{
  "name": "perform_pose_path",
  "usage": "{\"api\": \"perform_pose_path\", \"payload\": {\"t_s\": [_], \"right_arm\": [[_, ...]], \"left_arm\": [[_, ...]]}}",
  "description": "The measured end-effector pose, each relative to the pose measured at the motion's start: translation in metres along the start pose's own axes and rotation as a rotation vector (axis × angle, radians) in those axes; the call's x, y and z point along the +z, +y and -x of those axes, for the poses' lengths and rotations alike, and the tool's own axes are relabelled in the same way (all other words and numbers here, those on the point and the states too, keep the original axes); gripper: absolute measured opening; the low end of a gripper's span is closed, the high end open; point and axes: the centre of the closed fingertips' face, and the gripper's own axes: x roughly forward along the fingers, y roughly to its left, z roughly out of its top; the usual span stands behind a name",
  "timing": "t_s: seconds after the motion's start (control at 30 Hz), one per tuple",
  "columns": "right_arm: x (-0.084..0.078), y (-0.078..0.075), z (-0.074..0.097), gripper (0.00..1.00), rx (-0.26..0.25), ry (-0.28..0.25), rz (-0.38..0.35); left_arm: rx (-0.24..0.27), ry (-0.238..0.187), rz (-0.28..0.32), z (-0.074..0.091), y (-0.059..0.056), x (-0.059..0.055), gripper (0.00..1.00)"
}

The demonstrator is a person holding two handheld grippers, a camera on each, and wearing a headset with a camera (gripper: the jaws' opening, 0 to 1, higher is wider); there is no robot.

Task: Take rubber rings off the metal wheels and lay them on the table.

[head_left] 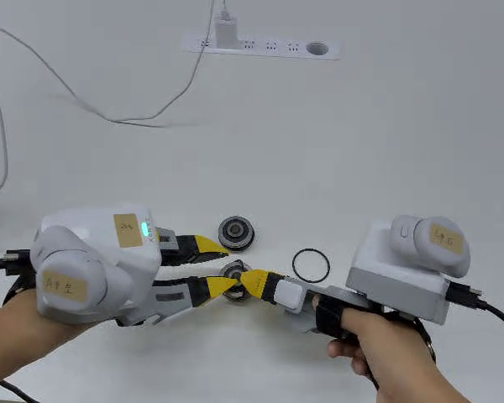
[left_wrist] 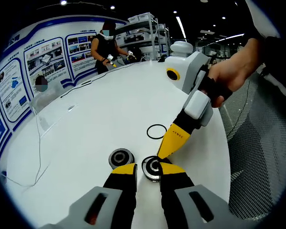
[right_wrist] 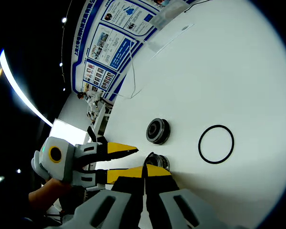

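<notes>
Your left gripper (head_left: pixel 228 264) comes in from the left over the white table (head_left: pixel 403 168), its yellow-tipped jaws spread apart. A small metal wheel, the near wheel (left_wrist: pixel 151 169), lies on the table between those tips, close against one of them. Your right gripper (right_wrist: pixel 144 171) reaches in from the right and meets the same wheel, with its jaws pressed nearly together and their tips at the wheel's edge. From these angles you cannot tell whether they are nipping the wheel's rubber or just touching it. A second wheel, the far wheel (head_left: pixel 236 232), sits just beyond the first, clear of both grippers. One loose black rubber ring (head_left: pixel 311 265) lies flat on the table to the right of the wheels, near your right gripper but not touching it. At the far edge of the table a white power strip (head_left: pixel 260 44) lies flat, and a thin cable (head_left: pixel 84 105) trails from it toward the left.
</notes>
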Motion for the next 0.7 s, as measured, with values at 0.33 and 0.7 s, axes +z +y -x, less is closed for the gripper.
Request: {"api": "perform_pose_path", "payload": {"t_s": [0.33, 0.7], "right_arm": [[0.005, 0.008, -0.004, 0.01, 0.004, -0.012, 0.043], [0.014, 0.027, -0.004, 0.01, 0.087, -0.061, 0.023]], "left_arm": [[0.044, -0.017, 0.029, 0.017, 0.009, 0.0, 0.26], [0.08, -0.032, 0.042, 0.026, 0.015, 0.001, 0.28]]}}
